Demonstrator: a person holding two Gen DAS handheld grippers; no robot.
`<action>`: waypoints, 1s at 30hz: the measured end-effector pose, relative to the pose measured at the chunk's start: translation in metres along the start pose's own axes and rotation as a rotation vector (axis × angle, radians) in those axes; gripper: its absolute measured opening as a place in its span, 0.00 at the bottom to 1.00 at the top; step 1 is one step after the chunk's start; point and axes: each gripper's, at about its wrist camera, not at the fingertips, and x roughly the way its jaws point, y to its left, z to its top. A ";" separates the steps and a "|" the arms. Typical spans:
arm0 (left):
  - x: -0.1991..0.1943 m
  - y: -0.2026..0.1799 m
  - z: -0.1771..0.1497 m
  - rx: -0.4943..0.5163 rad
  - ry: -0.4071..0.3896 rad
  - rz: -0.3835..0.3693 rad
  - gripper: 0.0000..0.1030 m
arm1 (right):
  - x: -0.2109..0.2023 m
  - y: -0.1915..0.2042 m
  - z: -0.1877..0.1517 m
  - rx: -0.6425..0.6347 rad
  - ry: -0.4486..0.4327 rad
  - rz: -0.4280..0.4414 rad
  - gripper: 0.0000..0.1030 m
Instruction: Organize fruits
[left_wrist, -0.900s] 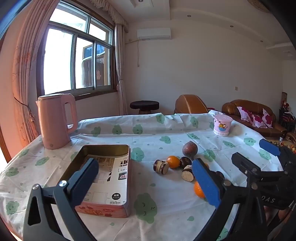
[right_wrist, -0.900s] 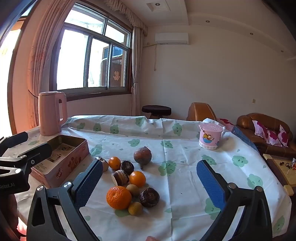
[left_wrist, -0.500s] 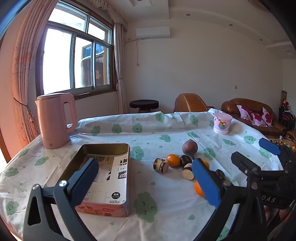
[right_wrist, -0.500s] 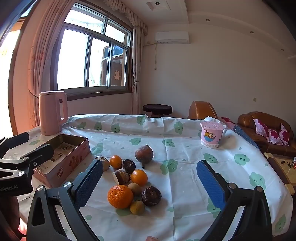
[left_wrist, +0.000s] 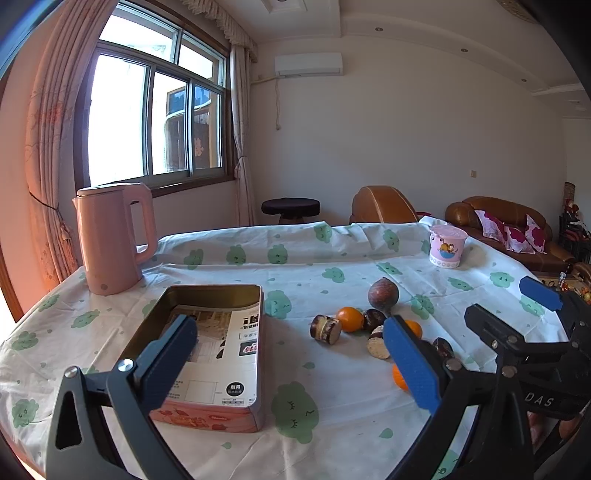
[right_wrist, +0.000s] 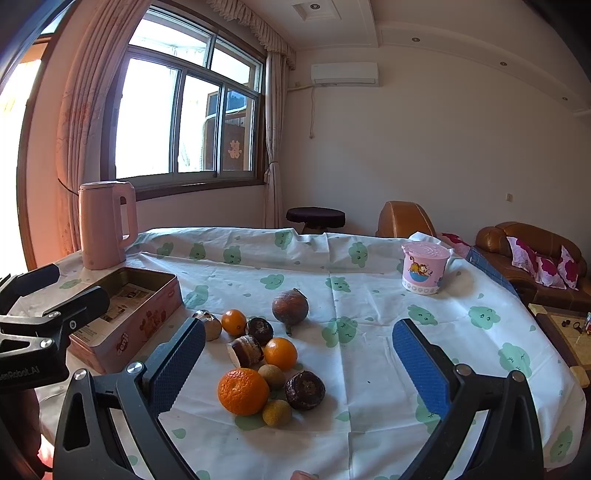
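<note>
Worktop (right_wrist: 369, 435) under a white cloth with green cloud prints. One open pink tin box (right_wrist: 129, 314), rectangular, long axis running from the near edge back toward the kettle, paper sheet lying inside, no fruit in it. One pink kettle (right_wrist: 105, 225) upright just behind the tin, handle facing right. One pink lidded cup (right_wrist: 424, 267) upright, well apart from the tin on the far right.

Fruit cluster sits on the cloth just right of the tin, loose, pieces touching or nearly so. Count in the right wrist view: three oranges, a big one (right_wrist: 242, 391) nearest, a mid one (right_wrist: 280, 353) and a small one (right_wrist: 233, 322) nearer the tin; two small yellow-brown round fruits (right_wrist: 277, 412); one large reddish-brown round fruit (right_wrist: 290, 307) farthest back, stem pointing down toward the camera; about four dark brown pieces, one (right_wrist: 244, 350) lying on its side with its pale cut end toward the tin, one (right_wrist: 305, 389) round beside the big orange. Exact kind of the dark pieces: cannot tell.

Left gripper (left_wrist: 288, 350) fingers spread wide, nothing between them, hovering over the tin's near right corner. Right gripper (right_wrist: 299, 360) fingers spread wide, empty, framing the fruit cluster from above, not touching
</note>
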 end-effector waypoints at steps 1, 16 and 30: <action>0.000 0.000 0.000 0.000 0.001 0.001 1.00 | 0.001 0.000 0.001 0.000 0.002 0.001 0.99; 0.000 0.004 -0.004 -0.006 0.002 0.003 1.00 | 0.002 0.002 -0.001 0.000 0.009 0.011 0.99; 0.000 0.004 -0.004 -0.007 0.005 0.002 1.00 | 0.001 0.006 -0.003 -0.010 0.014 0.014 0.99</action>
